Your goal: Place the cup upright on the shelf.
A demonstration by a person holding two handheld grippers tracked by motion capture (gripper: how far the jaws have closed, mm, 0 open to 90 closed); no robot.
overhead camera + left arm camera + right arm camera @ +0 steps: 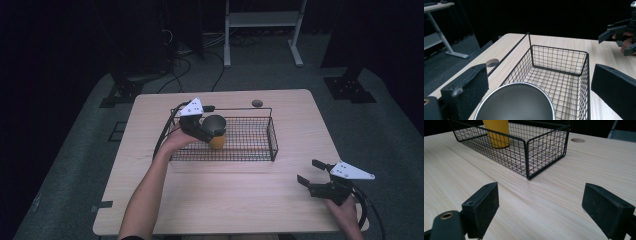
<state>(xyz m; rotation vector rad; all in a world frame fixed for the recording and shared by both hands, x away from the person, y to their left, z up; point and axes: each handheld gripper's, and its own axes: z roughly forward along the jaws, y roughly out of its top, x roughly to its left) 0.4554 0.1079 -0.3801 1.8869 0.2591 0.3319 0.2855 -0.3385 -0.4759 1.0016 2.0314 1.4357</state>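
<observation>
**Cup at the basket's left end, right gripper idle**

We see the left gripper [212, 134] over the left end of the wire basket [272, 142], w/ a yellow cup [218, 142] at its tip. From the high view the cup's dark open mouth faces up and twd the camera, yellow body below it, inside the basket near the left wall. In the left gripper view [539, 92] the cup's [519, 102] steel-grey inside and bright rim sit low between the two black jaws, which stand wide, one on each side. We can't tell from these views whether the jaws actually press the cup's wall or just flank it, so grip = unclear. In the right gripper view the cup [496, 132] stands upright in the basket [544, 147], bottom at or v. near the mesh floor; its top is cut off by the frame edge.

The basket sits on the light wood table [225, 200], roughly centre, long side running left-right. A small round hole [257, 103] in the tabletop lies just behind the basket's back rail.

The right gripper [315, 177] is near the table's front right corner, well apart from the basket. Its jaws are spread, nothing between them but bare wood in the right gripper view [539, 210]. In the left gripper view we spot it [614, 31] far off at the upper right, held in a hand [627, 43].
</observation>
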